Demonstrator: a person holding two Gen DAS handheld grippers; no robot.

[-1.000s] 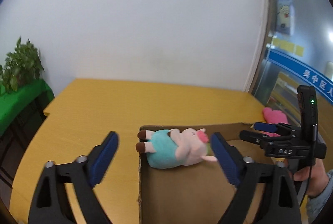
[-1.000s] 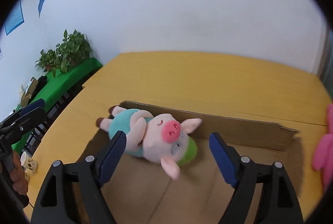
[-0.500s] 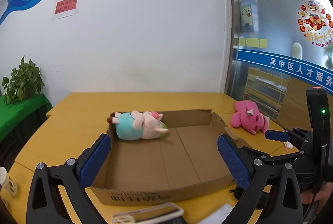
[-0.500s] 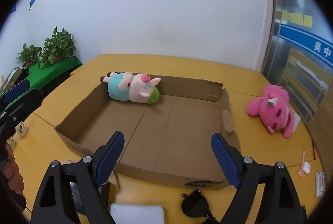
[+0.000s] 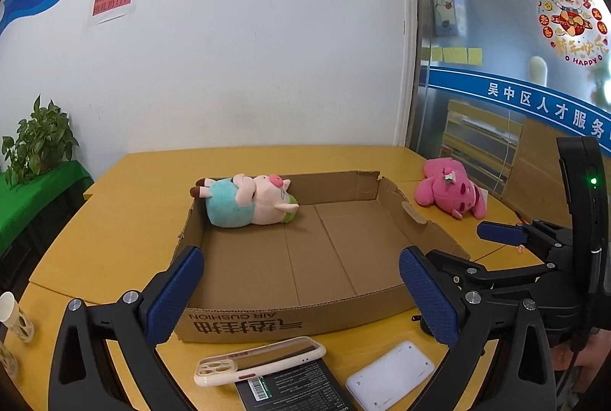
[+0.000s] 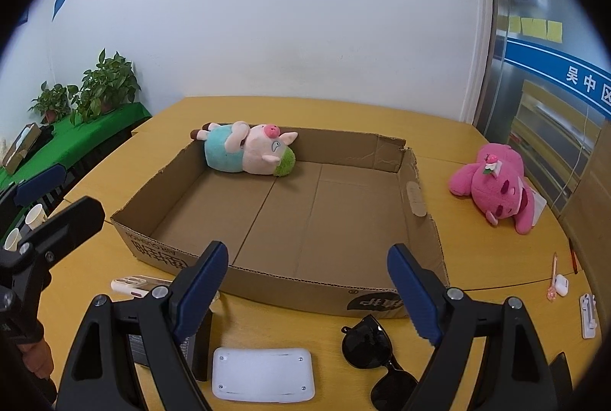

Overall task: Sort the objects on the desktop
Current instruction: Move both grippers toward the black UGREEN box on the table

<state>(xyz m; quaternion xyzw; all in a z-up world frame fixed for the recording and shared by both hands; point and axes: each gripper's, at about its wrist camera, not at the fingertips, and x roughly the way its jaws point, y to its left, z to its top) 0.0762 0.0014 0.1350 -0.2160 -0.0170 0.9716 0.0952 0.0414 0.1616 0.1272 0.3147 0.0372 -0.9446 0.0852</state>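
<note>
Right now both tools are hanging over the near edge of the counter, each with its jaws standing wide and nothing between them: the left tool is looking across the cardboard box, and the right tool is doing the same from a little further right. The box is sitting open in the middle of the counter, and a plush pig in a teal shirt is lying on its side in the far left corner, resting on a green tuft. A pink plush toy is lying outside the box, on the counter to its right and well apart from it. Near the tools, in front of the box wall, a phone in a pale case is lying flat on a dark booklet, a white flat pad is lying beside them, and black sunglasses are lying further right. By my judgement the pink toy is going to be light and soft, yielding under the pads, so taking it across the body should be safest, rather than by an ear or limb. The phone is looking stiff and smooth; I would be taking it across its long edges. The sunglasses are looking fragile, best taken at the bridge.
</note>
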